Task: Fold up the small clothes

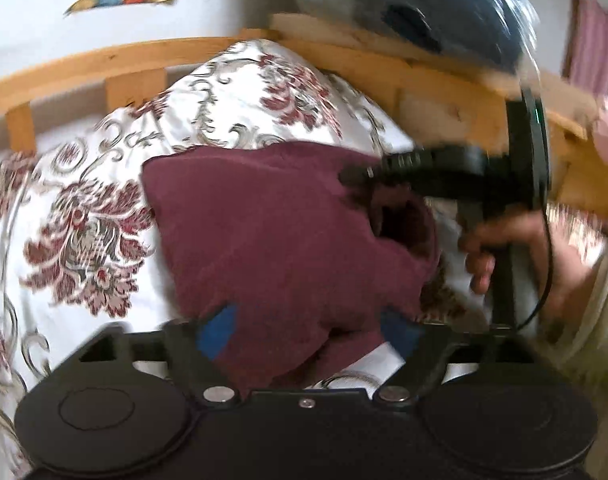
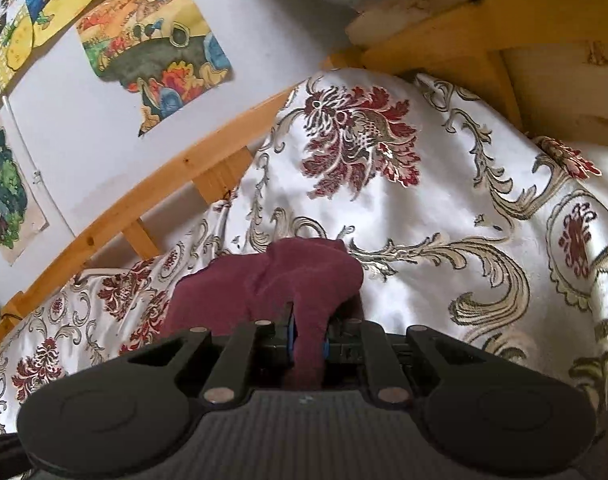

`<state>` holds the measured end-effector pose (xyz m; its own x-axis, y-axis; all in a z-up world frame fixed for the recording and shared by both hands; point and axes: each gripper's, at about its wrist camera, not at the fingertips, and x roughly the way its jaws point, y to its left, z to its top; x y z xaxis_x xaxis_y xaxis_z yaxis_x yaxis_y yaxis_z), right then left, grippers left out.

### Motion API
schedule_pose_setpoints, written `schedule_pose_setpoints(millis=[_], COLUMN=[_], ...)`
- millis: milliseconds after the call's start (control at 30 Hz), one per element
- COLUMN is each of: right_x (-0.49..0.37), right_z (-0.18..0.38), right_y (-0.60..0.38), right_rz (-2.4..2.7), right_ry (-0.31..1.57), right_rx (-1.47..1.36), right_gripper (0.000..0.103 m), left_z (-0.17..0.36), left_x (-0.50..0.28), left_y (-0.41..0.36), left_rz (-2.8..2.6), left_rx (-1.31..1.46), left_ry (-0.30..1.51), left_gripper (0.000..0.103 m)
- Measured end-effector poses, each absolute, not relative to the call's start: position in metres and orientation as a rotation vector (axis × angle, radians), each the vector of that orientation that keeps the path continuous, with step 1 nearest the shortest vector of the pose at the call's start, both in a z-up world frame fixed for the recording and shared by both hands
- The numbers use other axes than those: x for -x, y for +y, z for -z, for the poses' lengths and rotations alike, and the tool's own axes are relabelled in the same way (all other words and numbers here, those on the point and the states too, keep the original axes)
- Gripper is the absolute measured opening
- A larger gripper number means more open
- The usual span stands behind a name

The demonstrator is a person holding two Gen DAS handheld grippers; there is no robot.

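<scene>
One maroon garment (image 1: 264, 232) on the floral bedspread (image 1: 84, 216), between my left gripper (image 1: 304, 328) jaws, spread apart; my right gripper (image 2: 307, 344) jaws clamp its edge; beyond, one wooden bed rail (image 2: 116, 220), four wall pictures (image 2: 156, 44)

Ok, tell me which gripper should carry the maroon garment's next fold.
Right. The right gripper is shut on a bunched edge of the maroon garment, so it can likely carry that edge over. The left gripper stands open, the cloth lying loose between its blue pads.
</scene>
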<state>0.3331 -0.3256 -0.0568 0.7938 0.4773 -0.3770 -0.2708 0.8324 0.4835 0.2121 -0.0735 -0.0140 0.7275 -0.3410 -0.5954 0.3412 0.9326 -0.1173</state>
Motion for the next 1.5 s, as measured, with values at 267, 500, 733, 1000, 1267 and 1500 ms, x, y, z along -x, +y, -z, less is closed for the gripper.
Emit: schedule_pose_setpoints(millis=[267,500,733,1000,1267,1500], right_x=[-0.331,-0.327,-0.329,-0.331,-0.331,-0.332], right_z=[0.054,0.050,0.052,0.054,0.056,0.058], right_y=[-0.324,-0.335,-0.343,-0.340,-0.341,-0.339], right_rz=[-0.385,-0.354,-0.311,-0.324,-0.306,-0.293], right_ry=[0.502,0.483,0.485,0.500,0.502,0.509], right_rx=[-0.394,-0.423,-0.467,-0.473,-0.480,-0.473], right_gripper=[0.022,0.048,0.052,0.065,0.090,0.086], left_z=[0.011,0.030,0.044,0.047,0.047,0.039], left_x=[-0.220,-0.231,-0.223,-0.223,-0.220,-0.213], left_y=[-0.050,-0.030,-0.027,-0.027,-0.025,-0.022], left_rz=[0.211,0.126,0.102,0.094,0.092,0.073], left_rx=[0.224,0.378,0.448,0.449,0.476,0.463], left_ry=[0.682,0.776,0.805,0.822,0.835,0.764], left_gripper=[0.098,0.099,0.102,0.102,0.102,0.102])
